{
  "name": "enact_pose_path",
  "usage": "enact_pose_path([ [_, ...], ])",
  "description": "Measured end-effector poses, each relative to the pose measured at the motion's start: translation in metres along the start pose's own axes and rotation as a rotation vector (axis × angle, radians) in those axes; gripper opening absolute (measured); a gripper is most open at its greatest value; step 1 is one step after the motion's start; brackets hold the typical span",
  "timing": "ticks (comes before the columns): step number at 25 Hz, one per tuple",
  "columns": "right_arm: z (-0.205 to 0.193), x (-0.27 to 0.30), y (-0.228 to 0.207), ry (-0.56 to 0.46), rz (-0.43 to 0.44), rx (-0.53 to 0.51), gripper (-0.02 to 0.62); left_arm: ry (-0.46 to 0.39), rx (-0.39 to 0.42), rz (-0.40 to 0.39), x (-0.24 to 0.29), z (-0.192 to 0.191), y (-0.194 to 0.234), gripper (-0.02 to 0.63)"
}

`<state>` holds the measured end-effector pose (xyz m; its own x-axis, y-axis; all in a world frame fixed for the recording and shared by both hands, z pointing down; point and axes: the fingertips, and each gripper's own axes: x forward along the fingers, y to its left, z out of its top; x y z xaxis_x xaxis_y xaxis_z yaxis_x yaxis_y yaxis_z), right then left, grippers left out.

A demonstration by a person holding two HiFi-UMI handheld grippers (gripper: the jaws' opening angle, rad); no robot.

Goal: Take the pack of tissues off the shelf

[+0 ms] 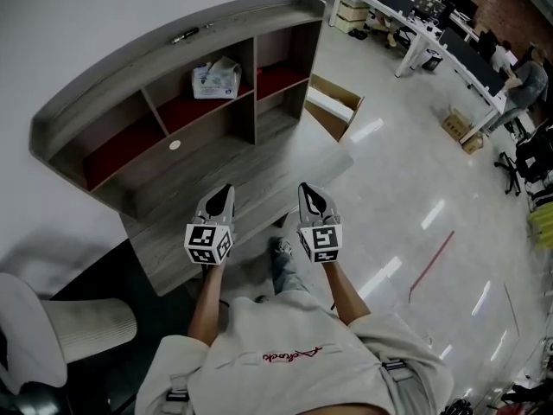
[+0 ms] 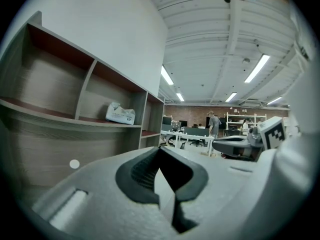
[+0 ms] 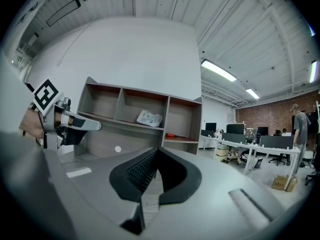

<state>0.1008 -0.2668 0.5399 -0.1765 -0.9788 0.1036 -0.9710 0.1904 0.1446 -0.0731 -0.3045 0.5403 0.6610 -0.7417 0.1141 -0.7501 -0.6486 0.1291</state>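
Resting in the middle compartment of the shelf [image 1: 173,37], the pack of tissues [image 1: 216,79] sits untouched. The left hand-held gripper [image 1: 223,190] and right hand-held gripper [image 1: 309,188] hover side by side before the shelf, well apart from the pack, jaws closed on nothing.

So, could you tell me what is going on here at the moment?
A person holds a gripper in each hand and faces a wooden shelf. The left gripper and right gripper are both shut and empty, side by side, well short of the shelf. The tissue pack lies in the middle compartment, untouched, so the pick-up has not begun yet.
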Motion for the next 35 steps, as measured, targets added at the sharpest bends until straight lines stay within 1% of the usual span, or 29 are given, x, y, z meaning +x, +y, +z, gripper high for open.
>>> enact_pose_path([
  [4,0.003,0.036,-0.014,-0.015,0.037,0.004,0.008,-0.003,0.008,0.025,0.03,0.013,0.014,-0.002],
  [8,0.015,0.08,-0.03,-0.036,0.082,0.004,0.008,-0.023,0.027,0.068,0.065,0.038,0.035,-0.002],
  [17,0.039,0.171,-0.082,-0.09,0.171,0.003,0.008,-0.07,0.084,0.179,0.135,0.102,0.076,-0.002],
  [22,0.039,0.209,-0.1,-0.101,0.215,0.024,0.008,-0.072,0.1,0.263,0.16,0.126,0.106,-0.002],
  [24,0.038,0.222,-0.107,-0.1,0.231,0.032,0.008,-0.06,0.099,0.286,0.17,0.132,0.113,-0.002],
  [27,0.038,0.238,-0.107,-0.107,0.262,0.049,0.008,-0.04,0.115,0.298,0.185,0.132,0.114,-0.002],
  [32,0.045,0.252,-0.088,-0.122,0.319,0.07,0.008,-0.022,0.107,0.304,0.194,0.12,0.115,-0.002],
  [35,0.05,0.261,-0.078,-0.127,0.338,0.072,0.008,-0.015,0.097,0.299,0.195,0.111,0.118,-0.002],
])
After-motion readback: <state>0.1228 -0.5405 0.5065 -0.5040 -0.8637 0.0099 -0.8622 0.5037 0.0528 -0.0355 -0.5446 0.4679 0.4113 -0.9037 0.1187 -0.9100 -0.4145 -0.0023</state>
